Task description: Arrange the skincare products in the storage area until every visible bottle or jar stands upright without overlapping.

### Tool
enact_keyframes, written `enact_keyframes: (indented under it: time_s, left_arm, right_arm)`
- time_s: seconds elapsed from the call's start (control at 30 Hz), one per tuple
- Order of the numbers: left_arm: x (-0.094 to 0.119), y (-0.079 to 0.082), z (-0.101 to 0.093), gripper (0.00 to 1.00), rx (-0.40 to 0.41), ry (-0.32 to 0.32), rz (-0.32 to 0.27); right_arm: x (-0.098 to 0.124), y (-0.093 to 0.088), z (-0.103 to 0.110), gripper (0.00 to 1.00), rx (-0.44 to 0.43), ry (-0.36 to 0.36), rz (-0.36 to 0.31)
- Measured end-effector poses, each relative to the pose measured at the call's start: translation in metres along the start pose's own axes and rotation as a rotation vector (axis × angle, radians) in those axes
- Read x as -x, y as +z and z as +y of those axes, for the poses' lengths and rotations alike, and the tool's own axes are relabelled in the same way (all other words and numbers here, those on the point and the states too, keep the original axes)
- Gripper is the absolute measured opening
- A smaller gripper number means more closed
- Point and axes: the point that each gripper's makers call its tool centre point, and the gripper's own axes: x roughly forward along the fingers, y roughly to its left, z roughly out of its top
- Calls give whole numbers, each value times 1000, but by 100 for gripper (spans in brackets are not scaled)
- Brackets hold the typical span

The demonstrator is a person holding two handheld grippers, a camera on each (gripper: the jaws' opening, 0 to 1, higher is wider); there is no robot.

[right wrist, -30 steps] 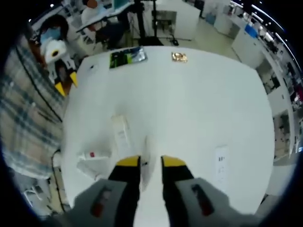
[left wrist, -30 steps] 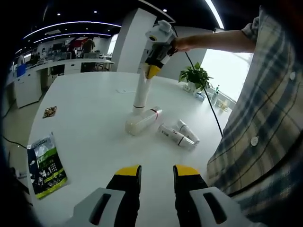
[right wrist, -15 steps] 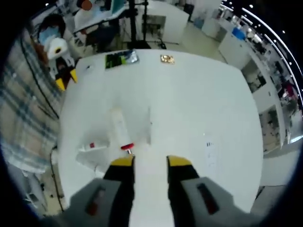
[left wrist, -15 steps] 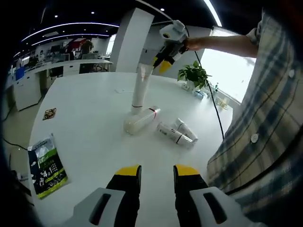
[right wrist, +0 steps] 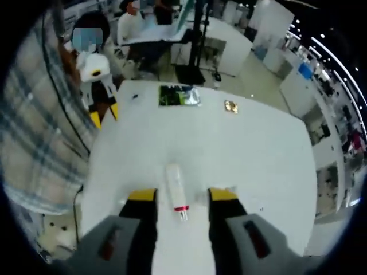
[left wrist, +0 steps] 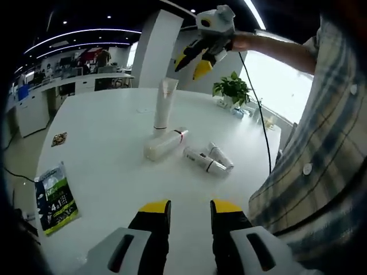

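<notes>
Packet (left wrist: 53, 198) print, possibly "4 in 1"

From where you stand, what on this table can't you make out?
- The labels on the lying tubes: too small to read in the left gripper view.
- The lying bottle's far neighbours: the right gripper's own jaws cover them in the right gripper view.
- The small brown item: too small to identify.
- The green packet's print: mostly illegible from fisheye distortion.
- The upright tube's base: partly behind the bottle.
</notes>
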Motion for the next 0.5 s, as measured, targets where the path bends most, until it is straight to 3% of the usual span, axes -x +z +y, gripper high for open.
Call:
enact_keyframes:
  time_s: [0.1, 0.3, 0.4, 0.5]
  left_arm:
    - [8, -4, -3, 28, 21, 21, -9]
    - [28, -19, -5, 28, 54, 79, -9]
    - [38, -24, -5, 28, 71, 116, -8]
    - [46, -28, -7, 28, 78, 143, -8]
  right_arm:
    - [-26, -4, 8, 32, -14, 32, 21]
    - [-63, -30, 14, 32, -10, 62, 130]
    - [-81, -54, 12, 32, -7, 42, 189]
    - [-92, -73, 13, 30, 8, 29, 204]
